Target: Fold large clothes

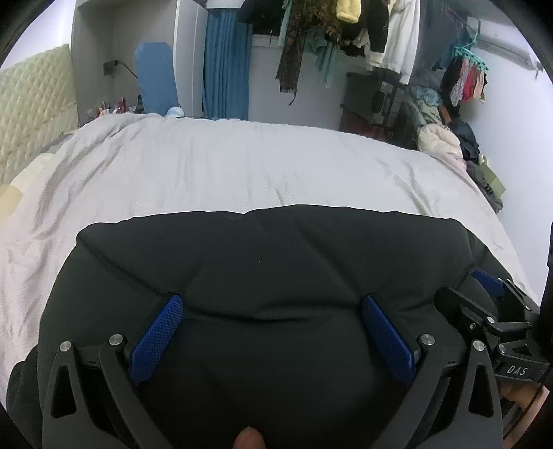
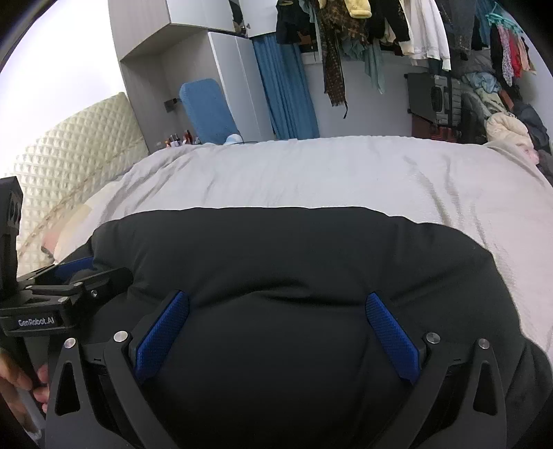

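Black garment, large and thick-looking, spread flat over near part of bed, far edge running straight across pale grey bedcover; same garment fills lower half of right wrist view. Left hand-held gripper low over garment, blue pads wide apart, nothing between them but fabric surface bulging up; contact with cloth hard to tell, no clamp on it. Right hand-held gripper same pose just beside left one, blue pads spread wide, hovering at or on garment, not clamped. Each gripper visible at edge of other's view: right one at right edge of left wrist view, left one at left edge of right wrist view, close side by side. Fingertip at bottom of left view. Cream quilted headboard at left. Blue cushion upright beyond bed, blue curtain next to it. Hanging clothes along top, piled laundry at right beside bed.
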